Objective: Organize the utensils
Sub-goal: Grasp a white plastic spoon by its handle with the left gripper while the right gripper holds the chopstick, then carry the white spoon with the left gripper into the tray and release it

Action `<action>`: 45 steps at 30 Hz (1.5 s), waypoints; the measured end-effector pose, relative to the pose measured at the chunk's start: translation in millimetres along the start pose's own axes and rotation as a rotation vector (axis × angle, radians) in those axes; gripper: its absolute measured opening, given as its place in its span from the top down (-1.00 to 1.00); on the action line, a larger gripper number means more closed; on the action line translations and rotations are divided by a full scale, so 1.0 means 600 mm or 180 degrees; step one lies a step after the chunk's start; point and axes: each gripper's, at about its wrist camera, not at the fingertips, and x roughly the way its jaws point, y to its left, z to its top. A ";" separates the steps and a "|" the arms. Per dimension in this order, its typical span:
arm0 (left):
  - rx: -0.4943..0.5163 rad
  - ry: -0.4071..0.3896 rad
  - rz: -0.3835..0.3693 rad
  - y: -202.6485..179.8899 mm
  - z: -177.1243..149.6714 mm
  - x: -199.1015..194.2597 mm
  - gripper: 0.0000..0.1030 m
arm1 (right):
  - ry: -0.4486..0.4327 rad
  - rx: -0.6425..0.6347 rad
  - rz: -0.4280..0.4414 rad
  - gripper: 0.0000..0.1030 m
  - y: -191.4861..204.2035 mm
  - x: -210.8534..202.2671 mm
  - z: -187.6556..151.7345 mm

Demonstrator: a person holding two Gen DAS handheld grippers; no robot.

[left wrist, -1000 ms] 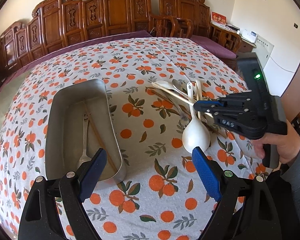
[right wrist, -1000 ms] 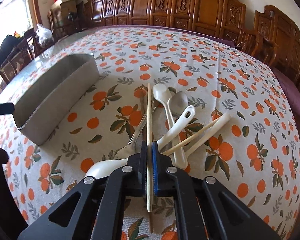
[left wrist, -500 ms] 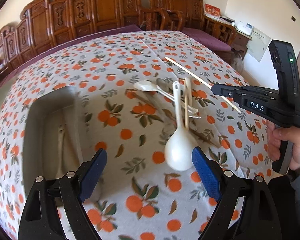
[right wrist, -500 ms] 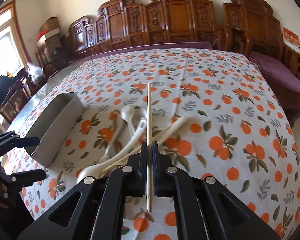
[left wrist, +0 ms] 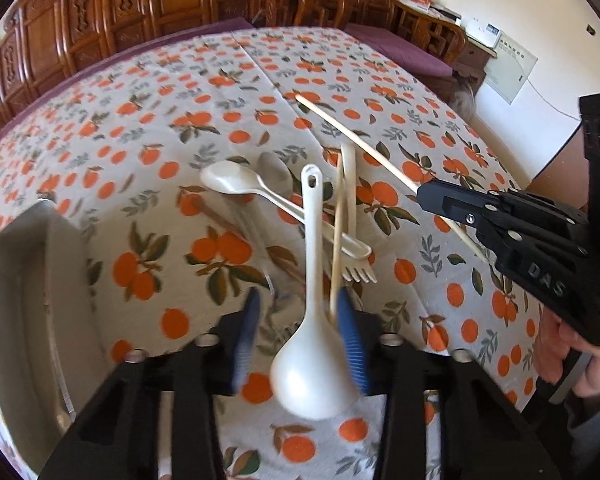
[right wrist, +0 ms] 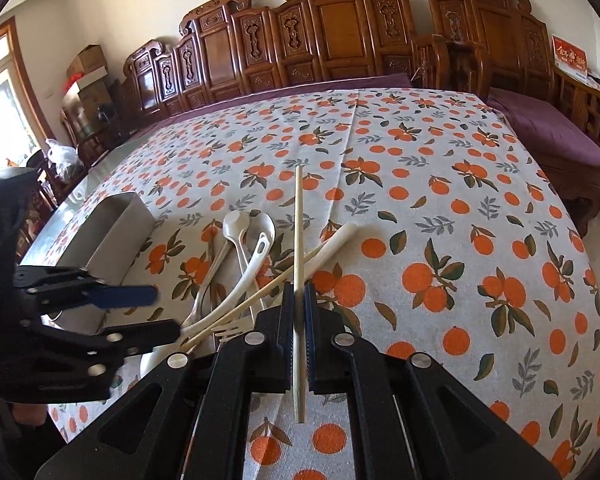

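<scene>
My right gripper (right wrist: pixel 299 320) is shut on a wooden chopstick (right wrist: pixel 298 240) and holds it above the table; it also shows in the left wrist view (left wrist: pixel 432 196), with the chopstick (left wrist: pixel 360 144) sticking out. My left gripper (left wrist: pixel 300 320) is partly open, its blue pads either side of the handle of a white ladle (left wrist: pixel 312 368), with another chopstick (left wrist: pixel 338 240) by the right pad. A white spoon (left wrist: pixel 236 180), a metal spoon (left wrist: pixel 274 170) and a white fork (left wrist: pixel 352 220) lie in the pile. The metal tray (left wrist: pixel 16 300) is at the left.
The table wears an orange-print cloth (right wrist: pixel 440 200). Carved wooden chairs (right wrist: pixel 332 40) line the far side. The tray (right wrist: pixel 112 232) stands left of the utensil pile in the right wrist view. The table edge falls off at the right.
My left gripper moved forward over the ladle and its jaws narrowed around the handle. My right gripper lifted the chopstick higher and further right, away from the pile.
</scene>
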 end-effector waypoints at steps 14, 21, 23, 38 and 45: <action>0.0039 0.0299 0.0002 0.001 -0.002 0.016 0.59 | -0.0012 0.0007 0.0018 0.88 0.003 0.001 0.003; 0.0046 0.0372 0.0087 0.000 -0.002 0.027 0.59 | -0.0009 0.0006 0.0017 0.88 0.003 0.001 0.003; 0.0054 0.0363 0.0071 0.001 -0.005 0.026 0.73 | -0.0009 0.0005 0.0025 0.88 0.003 0.001 0.003; 0.0142 0.0162 0.0155 0.015 -0.032 -0.021 0.96 | 0.0027 -0.0102 0.0084 0.88 0.045 0.009 0.005; 0.0111 0.0002 0.0181 0.036 -0.037 -0.064 0.96 | 0.0040 -0.0144 0.0119 0.88 0.061 0.007 0.003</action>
